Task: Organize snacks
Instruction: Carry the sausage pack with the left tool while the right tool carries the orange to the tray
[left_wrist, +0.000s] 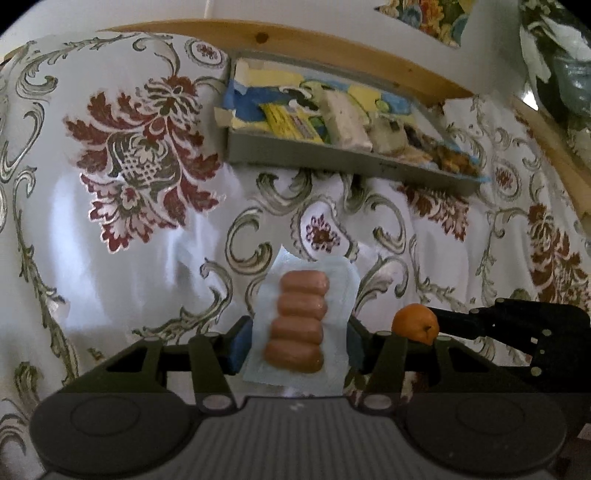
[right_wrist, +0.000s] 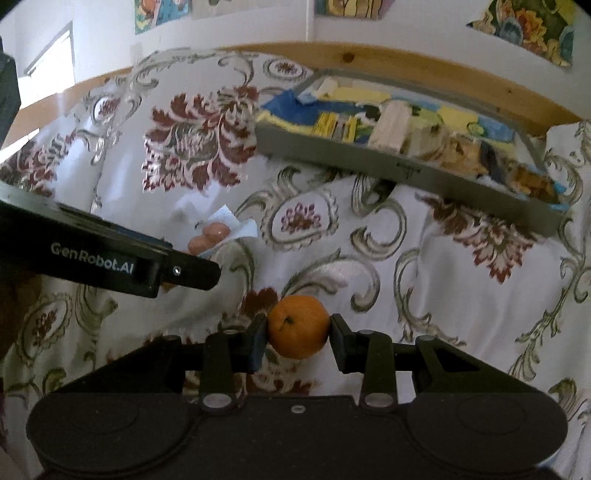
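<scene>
The left gripper (left_wrist: 295, 339) is clamped across the sides of a soft, slippery vacuum pack of sausages (left_wrist: 297, 325), the right gripper (right_wrist: 297, 332) pinches a firm, round mandarin (right_wrist: 298, 326) at its widest part, and the grey snack tray (right_wrist: 406, 166) lies farther off on the floral tablecloth (right_wrist: 443, 295).

The left gripper (left_wrist: 295, 341) is clamping a sausage pack (left_wrist: 301, 325). The right gripper (right_wrist: 298, 338) is pinching a mandarin (right_wrist: 298, 326), apparently above the table.
</scene>
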